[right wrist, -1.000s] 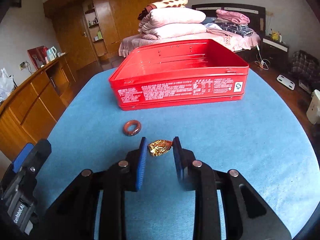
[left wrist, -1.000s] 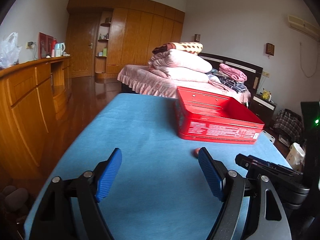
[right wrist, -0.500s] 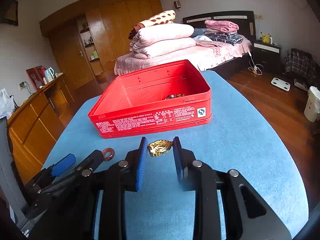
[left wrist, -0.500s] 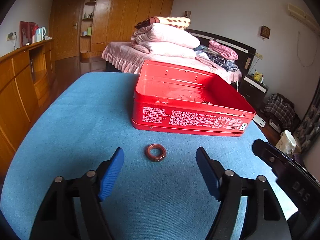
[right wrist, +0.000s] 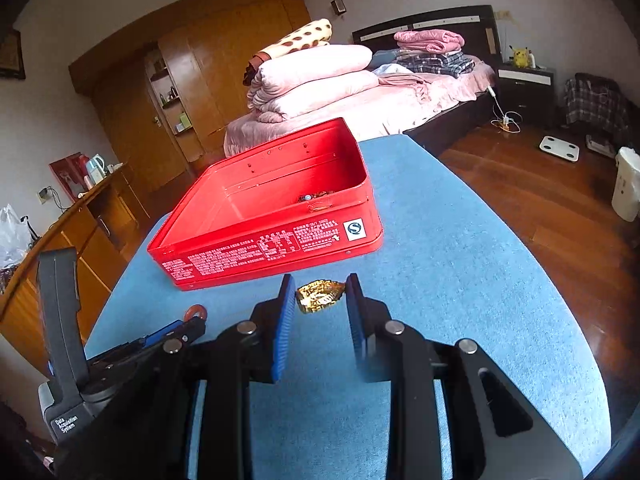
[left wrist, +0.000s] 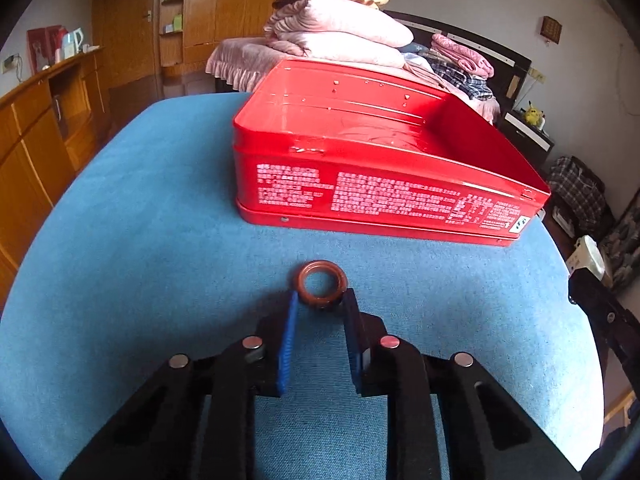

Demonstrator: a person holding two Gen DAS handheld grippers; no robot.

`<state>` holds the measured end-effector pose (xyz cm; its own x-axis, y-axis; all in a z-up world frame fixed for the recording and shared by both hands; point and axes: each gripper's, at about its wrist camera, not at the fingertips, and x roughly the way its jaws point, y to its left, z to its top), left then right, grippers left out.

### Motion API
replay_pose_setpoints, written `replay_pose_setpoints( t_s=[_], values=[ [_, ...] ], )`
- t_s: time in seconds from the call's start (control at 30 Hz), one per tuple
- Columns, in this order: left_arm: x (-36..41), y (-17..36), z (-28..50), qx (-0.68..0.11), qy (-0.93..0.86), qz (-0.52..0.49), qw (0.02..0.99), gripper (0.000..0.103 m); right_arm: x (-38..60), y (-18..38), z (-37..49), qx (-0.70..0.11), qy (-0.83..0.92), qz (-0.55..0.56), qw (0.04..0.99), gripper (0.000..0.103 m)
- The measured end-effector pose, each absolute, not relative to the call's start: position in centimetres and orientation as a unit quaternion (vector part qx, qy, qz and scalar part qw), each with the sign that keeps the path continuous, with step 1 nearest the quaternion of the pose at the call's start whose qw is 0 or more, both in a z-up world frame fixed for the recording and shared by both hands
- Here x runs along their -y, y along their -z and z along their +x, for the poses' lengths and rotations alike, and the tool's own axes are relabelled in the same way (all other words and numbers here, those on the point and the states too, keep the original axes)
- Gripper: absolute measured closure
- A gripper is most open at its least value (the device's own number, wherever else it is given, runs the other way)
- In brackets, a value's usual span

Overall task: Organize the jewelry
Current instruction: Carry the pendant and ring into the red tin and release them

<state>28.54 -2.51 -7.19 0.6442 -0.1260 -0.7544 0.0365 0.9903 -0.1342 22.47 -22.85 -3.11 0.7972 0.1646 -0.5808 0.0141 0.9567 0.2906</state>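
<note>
Left claw (left wrist: 320, 304): spread wide half a second ago, its fingers are now drawn in and pinch the brown ring (left wrist: 319, 285), which sits on the blue counter (left wrist: 140, 240) just before the red tin (left wrist: 384, 184). Right claw (right wrist: 318, 294): unchanged, still pinching the gold piece (right wrist: 319, 295), now lifted nearer the tin. Both items appear ready for transfer into the tin, where a few pieces already lie.

Blue-covered table (left wrist: 140, 240), open red tin (left wrist: 372, 184) resting on it, toward the far end
</note>
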Motion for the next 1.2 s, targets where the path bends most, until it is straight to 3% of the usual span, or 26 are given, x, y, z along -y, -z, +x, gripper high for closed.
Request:
replay_pose_setpoints(
  t_s=[0.03,0.33,0.37,0.4,0.47,0.6,0.63,0.67,1.2],
  values=[
    [2.6,7.2,28.5,-0.420,0.048,-0.054,0.905,0.103,22.9,3.1,22.5,-0.316,-0.041,0.141,0.937,0.078],
    [1.6,6.0,27.0,-0.387,0.065,-0.069,0.917,0.102,22.7,2.7,21.9,-0.316,-0.048,0.135,0.938,0.078],
    [1.6,6.0,27.1,-0.389,0.064,-0.065,0.917,0.090,22.7,2.6,21.8,-0.315,-0.048,0.135,0.938,0.078],
    [1.6,5.6,27.6,-0.388,0.063,-0.058,0.917,0.065,22.6,2.5,21.7,-0.313,-0.048,0.135,0.939,0.078],
    [2.1,5.5,28.2,-0.383,0.053,-0.040,0.921,0.046,22.5,2.5,21.6,-0.311,-0.050,0.135,0.939,0.078],
    [3.8,5.8,30.8,-0.408,0.054,-0.016,0.911,0.048,22.6,2.5,21.7,-0.312,-0.053,0.139,0.938,0.078],
    [4.1,6.3,31.4,-0.422,0.054,-0.015,0.905,0.056,22.7,2.5,21.7,-0.312,-0.053,0.140,0.938,0.078],
    [4.1,6.8,31.8,-0.431,0.057,-0.020,0.900,0.074,22.9,2.5,21.8,-0.312,-0.052,0.140,0.938,0.078],
    [1.9,1.7,25.5,-0.318,0.087,-0.074,0.941,0.075,22.9,2.3,22.2,-0.303,-0.057,0.136,0.941,0.078]
  ],
)
